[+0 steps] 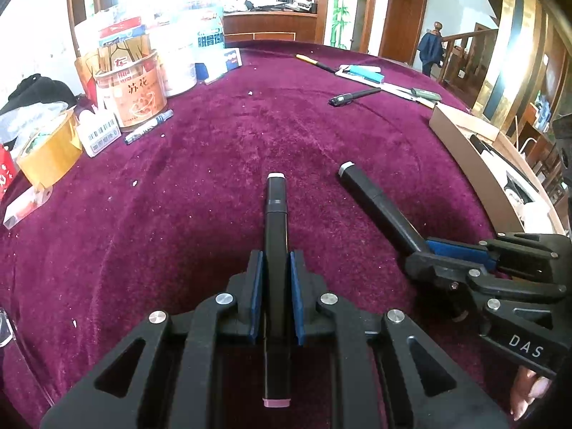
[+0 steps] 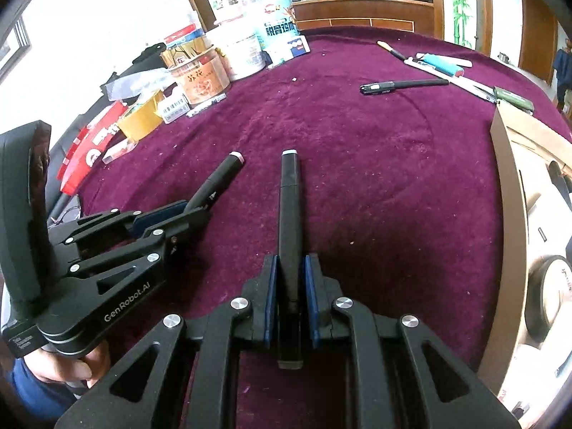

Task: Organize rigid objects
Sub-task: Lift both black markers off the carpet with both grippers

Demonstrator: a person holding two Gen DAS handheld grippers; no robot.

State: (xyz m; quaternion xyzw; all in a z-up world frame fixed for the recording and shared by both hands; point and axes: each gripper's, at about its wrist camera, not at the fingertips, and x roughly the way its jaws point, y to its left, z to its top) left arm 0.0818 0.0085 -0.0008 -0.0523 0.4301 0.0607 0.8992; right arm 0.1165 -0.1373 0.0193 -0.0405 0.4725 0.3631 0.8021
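Note:
My left gripper [image 1: 276, 261] is shut on a black marker with pink end caps [image 1: 275, 214], held above the purple tablecloth [image 1: 214, 164]. It also shows in the right wrist view [image 2: 195, 211], its marker [image 2: 223, 171] pointing up and right. My right gripper [image 2: 290, 268] is shut on a black marker with a grey end cap [image 2: 290, 196]. It shows in the left wrist view [image 1: 416, 250] at the right, its marker [image 1: 371, 196] pointing up and left. The two grippers are side by side, apart.
A cardboard box [image 2: 507, 186] holding several items stands at the right edge. A black pen [image 2: 400, 85], a lighter [image 2: 443, 64] and other pens lie at the far right. Tins [image 1: 132, 89], a tape roll [image 1: 50, 150] and packages crowd the far left.

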